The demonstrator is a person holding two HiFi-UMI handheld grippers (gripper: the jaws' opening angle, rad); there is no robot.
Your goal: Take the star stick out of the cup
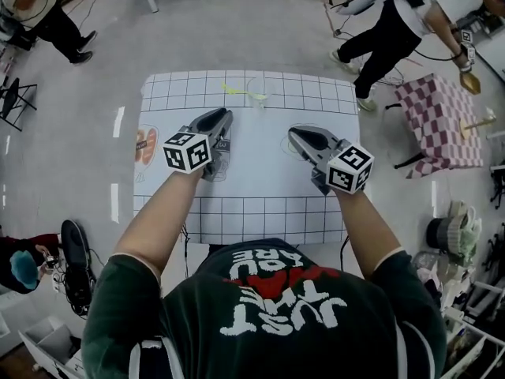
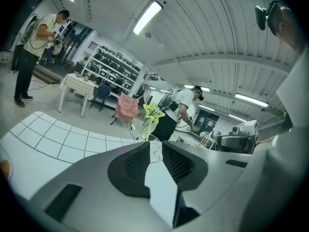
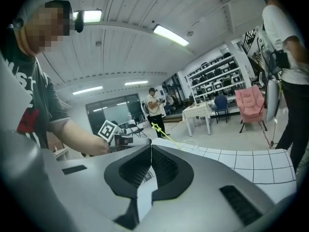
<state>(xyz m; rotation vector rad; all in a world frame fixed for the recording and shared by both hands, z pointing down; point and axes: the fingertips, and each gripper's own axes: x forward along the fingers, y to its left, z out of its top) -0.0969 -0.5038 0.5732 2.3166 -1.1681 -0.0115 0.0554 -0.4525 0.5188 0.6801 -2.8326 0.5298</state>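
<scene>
Table [image 1: 170,93] under a white gridded mat, person standing at its near edge with tongs in each hand.

Left tongs [image 1: 220,115]: jaws a narrow gap apart, nothing between them. Right tongs [image 1: 293,133]: jaws pressed together at the tips, nothing held. Both rest low over the middle of the mat, side by side and well apart.

Clear cup [image 1: 258,93] stands beyond both tongs at the far edge of the mat, ahead and between them, a little nearer the left pair. Star stick [image 1: 237,91], yellow-green, sits in the cup and leans out toward the left tongs' side.

Round about:
- orange-printed patch [image 1: 144,144] on the mat's edge, outside the left tongs
- checked table [image 1: 438,121] off to the right tongs' side, apart from the work table
- person in black trousers [image 1: 390,26] past the far right corner
- another person [image 1: 39,6] far left

Views compared: from the head the stick looks nearly flat. The left gripper view shows it upright and tilted, its star outline [image 2: 154,113] standing clear above the jaw tips, cup rim just visible through the jaw gap. The right gripper view shows the stick [image 3: 163,133] as a thin slanted line beyond its closed tips, with the other hand's marker cube [image 3: 107,129] to one side. Pink chair [image 2: 126,108] and shelving [image 2: 111,71] show only in the gripper views.
</scene>
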